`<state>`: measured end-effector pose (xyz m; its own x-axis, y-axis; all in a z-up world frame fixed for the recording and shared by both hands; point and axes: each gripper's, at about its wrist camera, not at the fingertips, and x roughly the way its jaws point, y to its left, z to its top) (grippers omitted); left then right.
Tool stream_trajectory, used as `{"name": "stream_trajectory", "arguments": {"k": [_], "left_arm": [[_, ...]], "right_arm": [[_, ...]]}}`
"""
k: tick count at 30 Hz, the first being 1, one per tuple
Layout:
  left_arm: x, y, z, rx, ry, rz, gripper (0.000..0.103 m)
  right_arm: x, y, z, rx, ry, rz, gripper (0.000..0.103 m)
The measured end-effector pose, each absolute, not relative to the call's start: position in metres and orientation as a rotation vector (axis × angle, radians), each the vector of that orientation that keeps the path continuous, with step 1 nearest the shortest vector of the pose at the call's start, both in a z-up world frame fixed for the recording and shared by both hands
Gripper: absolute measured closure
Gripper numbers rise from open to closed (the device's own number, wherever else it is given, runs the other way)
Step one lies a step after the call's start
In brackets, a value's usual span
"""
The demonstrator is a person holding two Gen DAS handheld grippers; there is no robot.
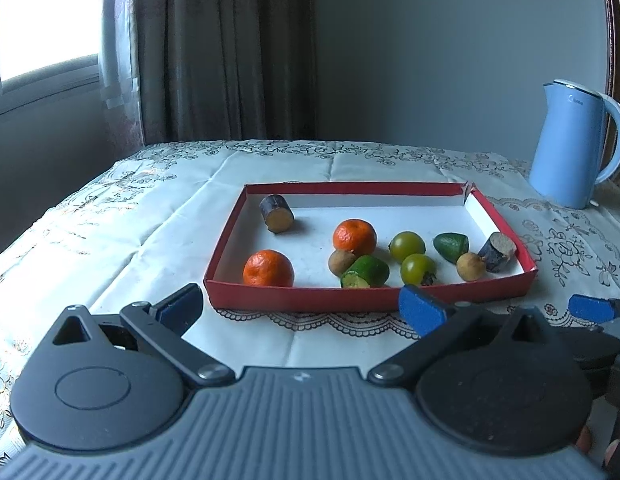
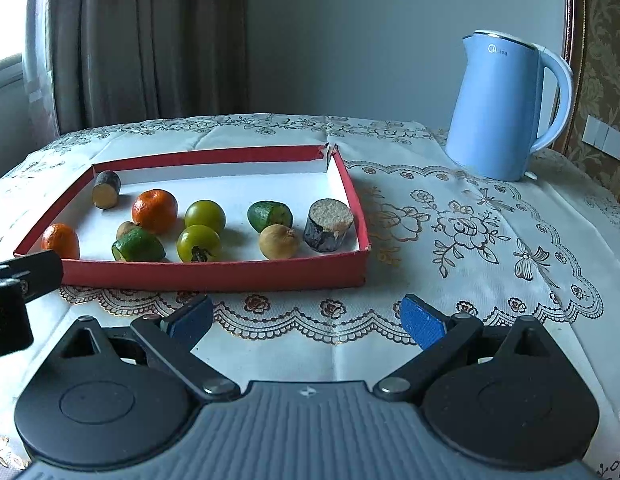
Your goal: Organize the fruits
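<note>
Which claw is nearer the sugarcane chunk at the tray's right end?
Right, probably. The right claw sits open before the tray's right corner, close to the sugarcane chunk; the left claw fronts the tray's left-middle.

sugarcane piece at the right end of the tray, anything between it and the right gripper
Only the red tray's near wall. The right gripper is open over the tablecloth in front of the tray, and the sugarcane piece stands just behind that wall, a longan touching or nearly touching its left side.

Oranges: two [image 1: 354, 235] [image 1: 268, 268]
Green tomatoes: two [image 1: 407, 246] [image 1: 417, 269]
Cut green fruits: two [image 1: 365, 271] [image 1: 451, 245]
Brown longans: two [image 1: 341, 261] [image 1: 471, 266]
Sugarcane pieces: two [image 1: 276, 213] [image 1: 497, 251]
Red tray: one [image 1: 302, 298]
Blue kettle: one [image 1: 569, 144]
</note>
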<state>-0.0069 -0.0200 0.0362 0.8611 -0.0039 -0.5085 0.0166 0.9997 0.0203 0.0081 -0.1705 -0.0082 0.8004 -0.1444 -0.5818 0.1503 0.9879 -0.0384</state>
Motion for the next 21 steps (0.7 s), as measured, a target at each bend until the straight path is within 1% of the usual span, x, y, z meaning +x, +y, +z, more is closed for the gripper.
{"name": "stream_trajectory", "arguments": {"k": [10,21], "left_arm": [[-0.006,-0.0262,0.0341,0.066,0.535,-0.012,0.0],[-0.0058,-0.0229,0.0328,0.039,0.529,-0.034,0.0]], "right_arm": [[0.0104,-0.1694,-0.011,0.006,0.63,-0.156,0.002],[0.0114,-0.1668,-0.0132,0.012,0.632,-0.153,0.002]]}}
